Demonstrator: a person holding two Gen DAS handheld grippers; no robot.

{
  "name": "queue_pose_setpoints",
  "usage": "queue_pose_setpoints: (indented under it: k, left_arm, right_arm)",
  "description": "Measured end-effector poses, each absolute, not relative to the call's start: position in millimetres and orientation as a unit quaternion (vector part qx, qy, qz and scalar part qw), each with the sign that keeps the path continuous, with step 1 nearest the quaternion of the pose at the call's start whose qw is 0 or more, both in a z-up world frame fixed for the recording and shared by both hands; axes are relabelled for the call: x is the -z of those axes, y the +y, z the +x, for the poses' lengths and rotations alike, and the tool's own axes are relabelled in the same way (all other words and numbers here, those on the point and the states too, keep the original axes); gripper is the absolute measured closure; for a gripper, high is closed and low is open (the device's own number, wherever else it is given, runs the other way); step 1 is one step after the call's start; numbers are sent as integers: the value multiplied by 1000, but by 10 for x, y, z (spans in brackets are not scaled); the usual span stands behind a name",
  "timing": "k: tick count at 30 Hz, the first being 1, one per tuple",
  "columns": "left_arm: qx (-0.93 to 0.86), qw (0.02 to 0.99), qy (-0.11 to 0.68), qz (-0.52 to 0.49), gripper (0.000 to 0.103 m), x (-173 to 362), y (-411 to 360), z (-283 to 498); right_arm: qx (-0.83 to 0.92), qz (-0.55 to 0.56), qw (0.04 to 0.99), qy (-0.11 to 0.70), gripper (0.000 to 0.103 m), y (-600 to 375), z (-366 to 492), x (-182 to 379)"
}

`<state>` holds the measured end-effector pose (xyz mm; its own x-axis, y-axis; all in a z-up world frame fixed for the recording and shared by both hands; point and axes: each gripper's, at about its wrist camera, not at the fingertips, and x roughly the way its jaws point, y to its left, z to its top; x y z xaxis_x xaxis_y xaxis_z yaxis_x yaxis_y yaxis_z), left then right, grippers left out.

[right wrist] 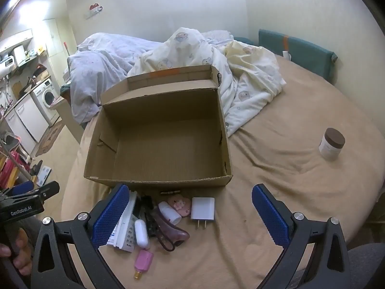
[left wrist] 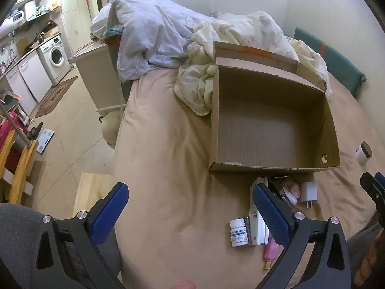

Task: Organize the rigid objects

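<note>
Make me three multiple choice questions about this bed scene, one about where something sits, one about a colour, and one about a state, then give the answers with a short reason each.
1. Where is the white charger plug?
A. inside the cardboard box
B. on the bed in front of the box
C. on the floor

2. What colour is the lid of the jar standing apart on the bed?
A. brown
B. green
C. red

3. What state is the cardboard box in?
A. taped shut
B. open and full
C. open and empty

Answers: B, the plug lies on the beige sheet just before the box's near wall; A, the white jar has a dark brown cap; C, the flap is folded back and only bare cardboard floor shows.
</note>
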<state>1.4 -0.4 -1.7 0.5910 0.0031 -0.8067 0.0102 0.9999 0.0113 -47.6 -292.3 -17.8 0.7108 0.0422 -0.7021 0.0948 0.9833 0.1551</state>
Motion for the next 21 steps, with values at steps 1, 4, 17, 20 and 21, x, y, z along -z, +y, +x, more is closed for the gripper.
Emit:
queue_pose_setpoints:
  k: [1,4,17,20,21]
  left_arm:
    - [1,892,452,8,0,14,-6,17]
    - [-1,892,452,10,0,23,-17,23]
    - [0,893,449,7,0,24,-17,14]
    - [1,893,449,7,0,24,-14,7]
    - [1,894,449,7,0,24,-14,7]
  right_arm:
    - [15,90,921,380,0,-2917,-476,177]
    - [10,91,920,381,0,-2931,-476,176]
    - [9,86,920,381,0,-2912,-468,178]
    - [9,86,920,382,0,-2910,-462,180]
    - [9,86,920,382,0,-2917,-461,178]
